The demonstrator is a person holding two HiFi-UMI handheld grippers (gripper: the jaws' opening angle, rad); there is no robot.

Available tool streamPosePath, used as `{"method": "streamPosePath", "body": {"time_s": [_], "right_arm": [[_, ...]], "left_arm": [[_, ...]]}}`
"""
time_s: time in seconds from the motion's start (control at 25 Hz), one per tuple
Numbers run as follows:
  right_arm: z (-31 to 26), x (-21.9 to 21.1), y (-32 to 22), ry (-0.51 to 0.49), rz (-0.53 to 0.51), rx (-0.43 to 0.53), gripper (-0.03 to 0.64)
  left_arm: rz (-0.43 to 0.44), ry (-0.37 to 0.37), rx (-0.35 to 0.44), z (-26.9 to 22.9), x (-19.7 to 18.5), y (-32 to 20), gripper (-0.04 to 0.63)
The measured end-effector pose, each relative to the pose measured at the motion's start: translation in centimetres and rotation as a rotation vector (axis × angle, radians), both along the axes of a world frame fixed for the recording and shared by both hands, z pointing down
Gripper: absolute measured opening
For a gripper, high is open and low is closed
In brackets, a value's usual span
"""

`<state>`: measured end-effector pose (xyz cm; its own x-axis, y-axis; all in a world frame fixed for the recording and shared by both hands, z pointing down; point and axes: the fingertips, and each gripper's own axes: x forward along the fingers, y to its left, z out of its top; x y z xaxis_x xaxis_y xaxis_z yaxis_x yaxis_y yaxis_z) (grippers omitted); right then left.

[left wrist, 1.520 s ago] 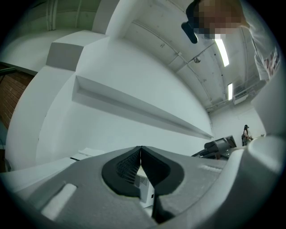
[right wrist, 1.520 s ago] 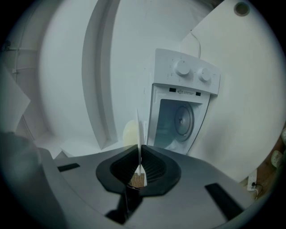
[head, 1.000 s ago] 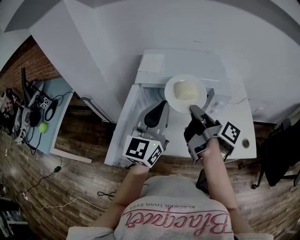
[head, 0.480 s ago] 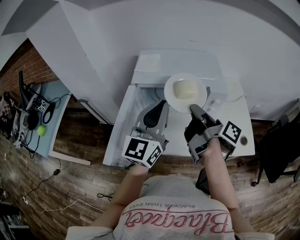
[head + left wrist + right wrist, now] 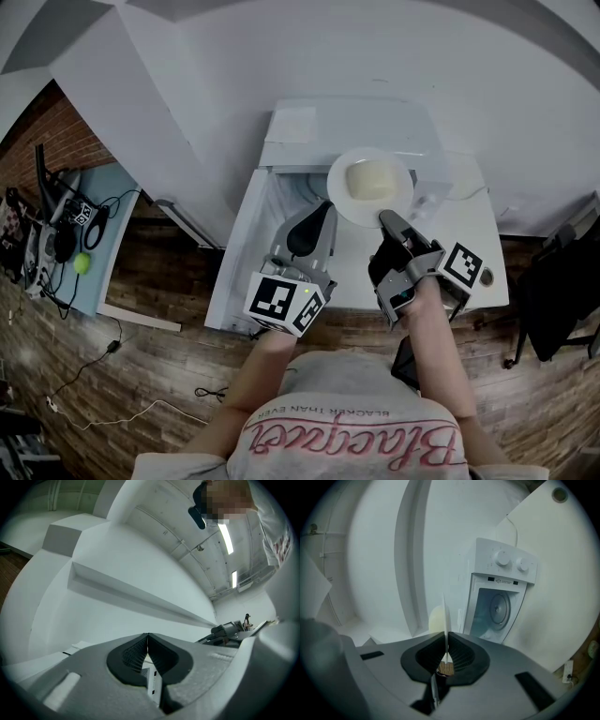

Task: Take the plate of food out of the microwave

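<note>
1. Head view: right gripper [image 5: 384, 221] pinches the near rim of the plate [image 5: 339, 195], likely held level so the food [image 5: 370, 178] stays put. Plate hangs before the microwave [image 5: 347, 127]; whether it is fully clear of the cavity is unclear. Left gripper [image 5: 323, 208] waits beside, door [image 5: 239, 253] open
2. Left gripper view: jaws together, empty; only wall and ceiling visible, plate out of frame
3. Right gripper view: jaws clamped on the plate, seen edge-on; food half hidden

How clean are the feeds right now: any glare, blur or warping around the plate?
Head view: sharp, evenly lit, fisheye-bent edges; the white plate has little contrast against the white microwave. Right gripper view: plate edge-on, a thin sliver; dark corners. Left gripper view: bright ceiling strip lights, no plate.
</note>
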<state>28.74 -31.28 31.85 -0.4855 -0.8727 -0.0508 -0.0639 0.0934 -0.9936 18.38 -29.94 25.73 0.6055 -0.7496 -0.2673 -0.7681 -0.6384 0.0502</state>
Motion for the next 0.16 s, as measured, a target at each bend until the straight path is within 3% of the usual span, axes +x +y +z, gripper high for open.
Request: {"method": "streamPosePath", "body": {"time_s": [0.16], "right_arm": [[0.11,-0.09,0.37,0.000,-0.001,-0.006,0.021]], "left_arm": [[0.002,0.002,-0.008,0.13,-0.09,0.28,0.007]]}}
